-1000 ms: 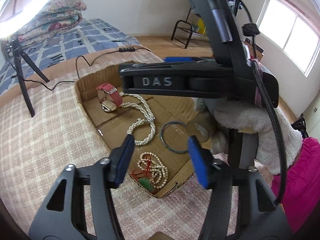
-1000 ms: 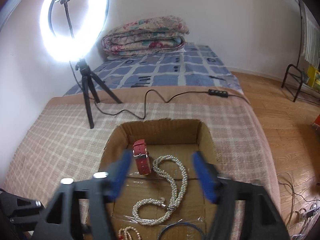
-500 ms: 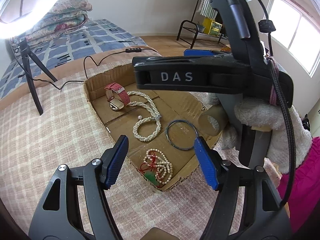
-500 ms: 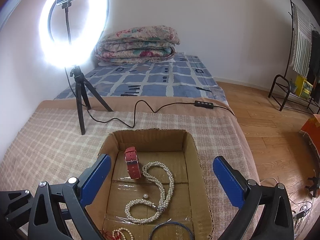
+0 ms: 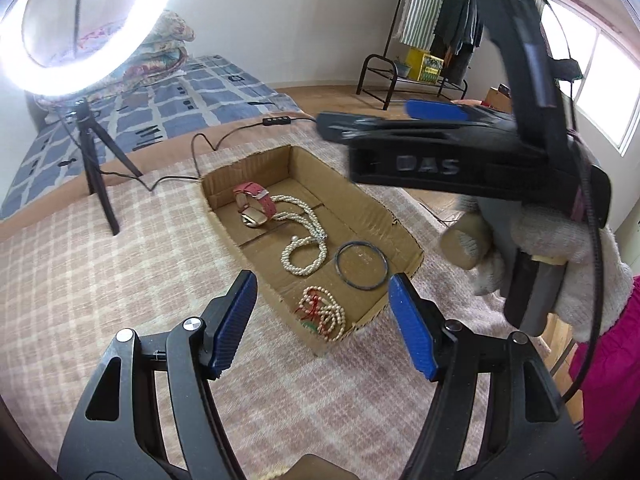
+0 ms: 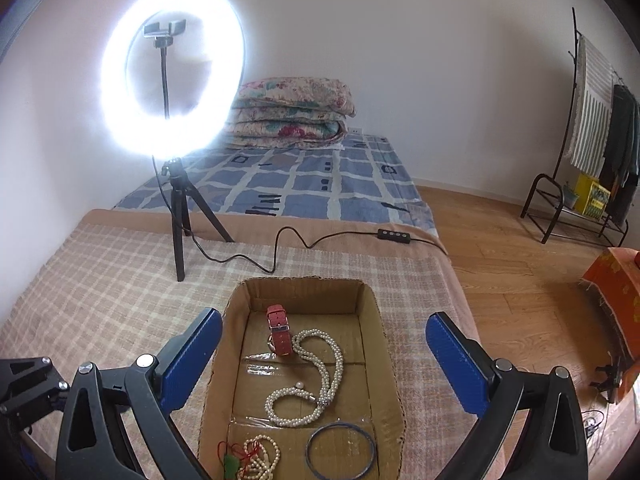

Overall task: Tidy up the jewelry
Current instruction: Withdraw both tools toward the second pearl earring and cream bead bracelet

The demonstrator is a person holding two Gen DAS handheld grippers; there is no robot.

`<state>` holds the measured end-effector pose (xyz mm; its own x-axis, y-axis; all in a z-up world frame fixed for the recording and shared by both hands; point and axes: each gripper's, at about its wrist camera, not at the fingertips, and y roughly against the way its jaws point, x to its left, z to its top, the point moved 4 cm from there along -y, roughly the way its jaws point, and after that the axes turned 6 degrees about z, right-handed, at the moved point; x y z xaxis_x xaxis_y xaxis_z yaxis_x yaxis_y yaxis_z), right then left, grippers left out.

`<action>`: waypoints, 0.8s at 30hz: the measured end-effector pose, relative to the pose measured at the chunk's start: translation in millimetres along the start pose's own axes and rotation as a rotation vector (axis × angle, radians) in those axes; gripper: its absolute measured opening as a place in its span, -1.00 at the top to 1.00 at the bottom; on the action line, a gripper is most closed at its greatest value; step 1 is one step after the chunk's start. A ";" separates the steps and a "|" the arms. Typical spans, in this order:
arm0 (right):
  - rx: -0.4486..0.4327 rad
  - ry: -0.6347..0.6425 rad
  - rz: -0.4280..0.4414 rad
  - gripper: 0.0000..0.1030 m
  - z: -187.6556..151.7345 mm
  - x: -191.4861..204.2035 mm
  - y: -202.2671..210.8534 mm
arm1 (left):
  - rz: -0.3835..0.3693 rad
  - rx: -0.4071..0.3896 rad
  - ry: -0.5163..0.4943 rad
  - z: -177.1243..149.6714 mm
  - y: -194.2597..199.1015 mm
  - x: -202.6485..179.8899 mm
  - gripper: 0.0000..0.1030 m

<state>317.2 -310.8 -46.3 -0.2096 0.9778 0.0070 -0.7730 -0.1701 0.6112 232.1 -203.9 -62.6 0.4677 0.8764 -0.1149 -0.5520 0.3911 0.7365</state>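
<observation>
1. The left gripper has its fingers apart with nothing between them. They have just been opening.
2. The right gripper has its fingers wide apart and empty too. They have also just been opening.
3. A box sits in the middle of the left view, on a checked blanket.
4. In the box lie a red watch, a pearl necklace, a dark ring and small beads.
5. A ring light glows at the upper left of the right view.

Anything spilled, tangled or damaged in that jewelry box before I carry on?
Nothing spilled. All four pieces lie inside the cardboard box. Only the small bead strand with red thread looks bunched, and the box rim is roughly cut.
</observation>
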 end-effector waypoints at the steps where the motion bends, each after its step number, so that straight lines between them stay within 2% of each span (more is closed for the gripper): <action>1: -0.009 -0.005 -0.001 -0.99 0.5 0.8 6.1 | 0.004 -0.005 0.000 -1.4 5.0 2.1 -0.36; 15: -0.077 -0.009 -0.026 -0.99 -18.0 26.3 78.0 | 0.033 -0.038 0.019 -28.2 61.8 35.2 -0.36; 20: -0.084 0.016 -0.006 -0.99 -32.5 44.8 98.0 | 0.042 -0.050 0.056 -44.7 76.9 66.4 -0.36; 24: -0.068 0.059 0.039 -0.99 -48.7 68.5 103.8 | 0.057 -0.029 0.092 -58.8 79.3 93.6 -0.36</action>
<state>193.4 -267.5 -20.8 -0.2734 0.9617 -0.0184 -0.8019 -0.2173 0.5566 191.5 -74.4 -54.1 0.3706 0.9189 -0.1354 -0.5959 0.3470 0.7242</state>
